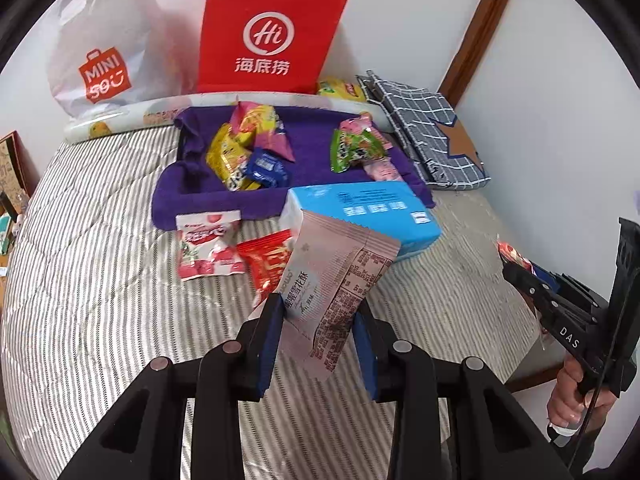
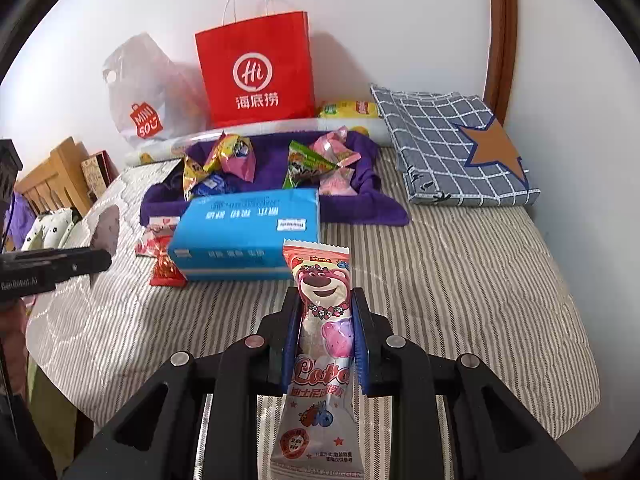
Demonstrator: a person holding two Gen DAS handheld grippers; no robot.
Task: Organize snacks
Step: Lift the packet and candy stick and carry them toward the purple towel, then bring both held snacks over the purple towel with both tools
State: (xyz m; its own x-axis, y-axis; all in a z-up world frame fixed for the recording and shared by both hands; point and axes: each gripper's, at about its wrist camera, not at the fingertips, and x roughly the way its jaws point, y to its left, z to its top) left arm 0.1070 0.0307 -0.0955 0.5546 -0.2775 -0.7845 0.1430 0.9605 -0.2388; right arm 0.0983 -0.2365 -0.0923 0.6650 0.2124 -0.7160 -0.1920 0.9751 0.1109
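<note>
My left gripper (image 1: 316, 320) is shut on a pale pink snack packet (image 1: 340, 280) and holds it above the striped bed. My right gripper (image 2: 326, 312) is shut on a pink bear-print Lotso packet (image 2: 322, 320), also held above the bed. A purple fabric tray (image 1: 200, 188) at the back holds several snacks: yellow, pink and blue ones on its left (image 1: 248, 148), green and pink ones on its right (image 1: 360, 148). It also shows in the right wrist view (image 2: 360, 200). A strawberry packet (image 1: 208, 244) and a red packet (image 1: 268, 264) lie on the bed before the tray.
A blue tissue pack (image 1: 372, 212) lies in front of the tray. A red paper bag (image 1: 268, 36) and a white Miniso bag (image 1: 104, 52) lean on the wall. A grey checked bag (image 2: 456, 148) lies at the back right. The right gripper shows at the left view's edge (image 1: 560, 312).
</note>
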